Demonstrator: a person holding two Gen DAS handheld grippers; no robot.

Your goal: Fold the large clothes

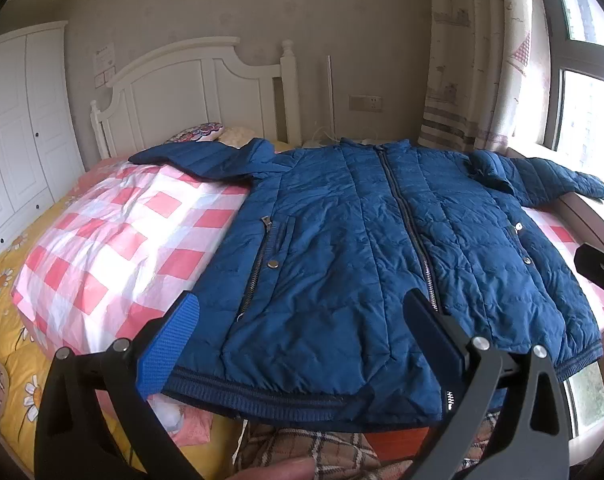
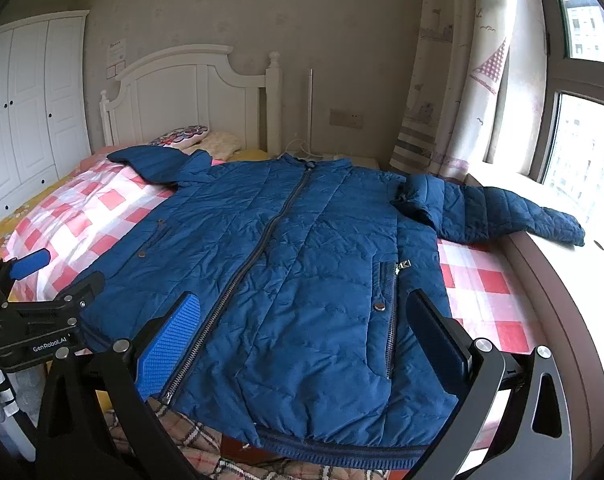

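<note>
A blue quilted zip jacket (image 1: 365, 240) lies flat and face up on the bed, zipped, hem toward me, sleeves spread left and right. It also shows in the right wrist view (image 2: 294, 264). Its right sleeve (image 2: 501, 212) drapes onto the window sill. My left gripper (image 1: 302, 344) is open and empty, hovering over the left part of the hem. My right gripper (image 2: 305, 344) is open and empty over the right part of the hem. The left gripper (image 2: 30, 304) shows at the left edge of the right wrist view.
The jacket rests on a red-and-white checked cover (image 1: 114, 248) over a yellow flowered quilt (image 1: 6, 320). A white headboard (image 1: 198, 92) and pillows (image 1: 198, 134) stand behind. A white wardrobe (image 1: 18, 128) is left; the window sill (image 2: 581, 280) and curtain (image 2: 453, 80) are right. A plaid blanket (image 1: 309, 452) lies below the hem.
</note>
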